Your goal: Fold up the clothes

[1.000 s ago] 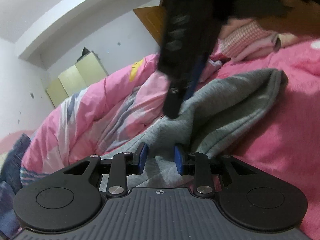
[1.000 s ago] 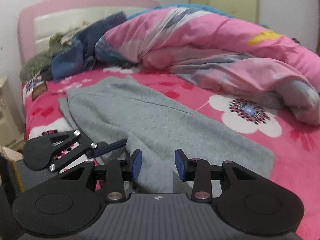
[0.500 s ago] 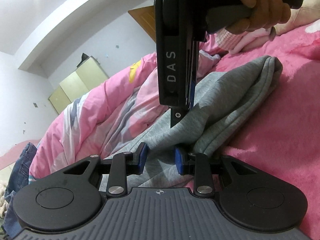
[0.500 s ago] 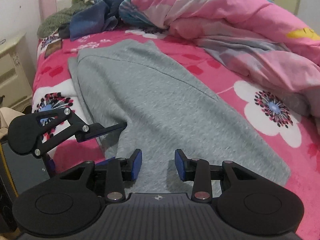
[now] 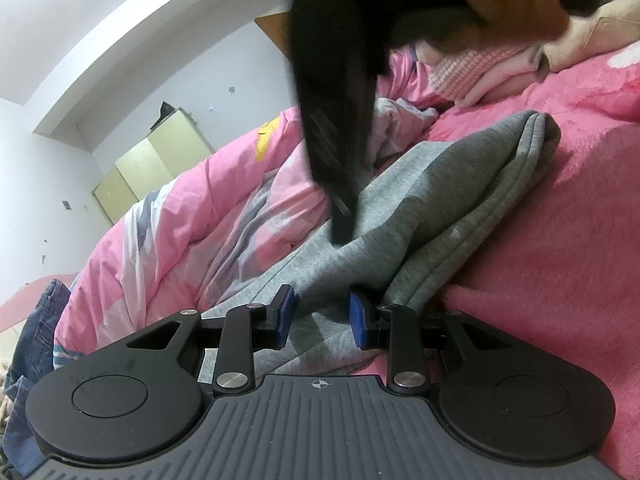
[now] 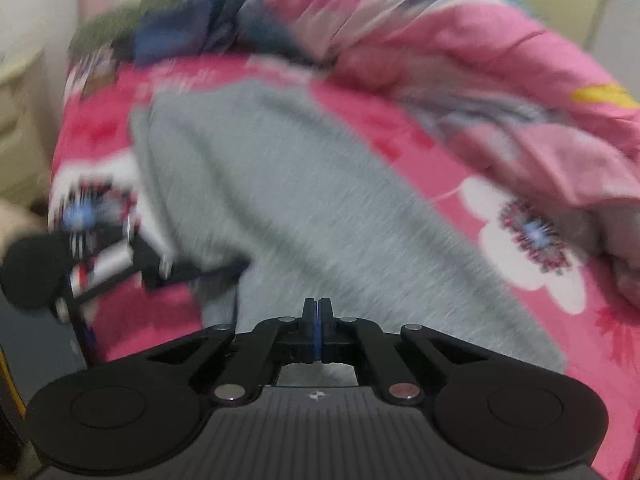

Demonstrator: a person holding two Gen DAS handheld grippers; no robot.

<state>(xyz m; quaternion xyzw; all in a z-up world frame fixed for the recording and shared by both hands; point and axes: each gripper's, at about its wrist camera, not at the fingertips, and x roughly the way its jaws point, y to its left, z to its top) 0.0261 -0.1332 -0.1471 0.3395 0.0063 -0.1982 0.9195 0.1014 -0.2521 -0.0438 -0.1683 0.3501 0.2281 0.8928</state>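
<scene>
My left gripper (image 5: 320, 316) sits low in the frame, its blue pads part-way apart with a fold of the grey fleece sweatshirt (image 5: 440, 200) bunched between them; I can't tell whether they pinch it. My right gripper (image 6: 317, 322) has its pads pressed flat together, nothing between them. The sweatshirt sprawls across the pink flowered bedsheet (image 6: 532, 232), with the rumpled pink quilt (image 6: 460, 52) heaped at upper right.

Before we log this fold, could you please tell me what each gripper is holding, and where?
The left gripper holds the grey fleece garment at a bunched fold of its near edge. The right gripper has its jaws shut; no cloth shows between them.
</scene>
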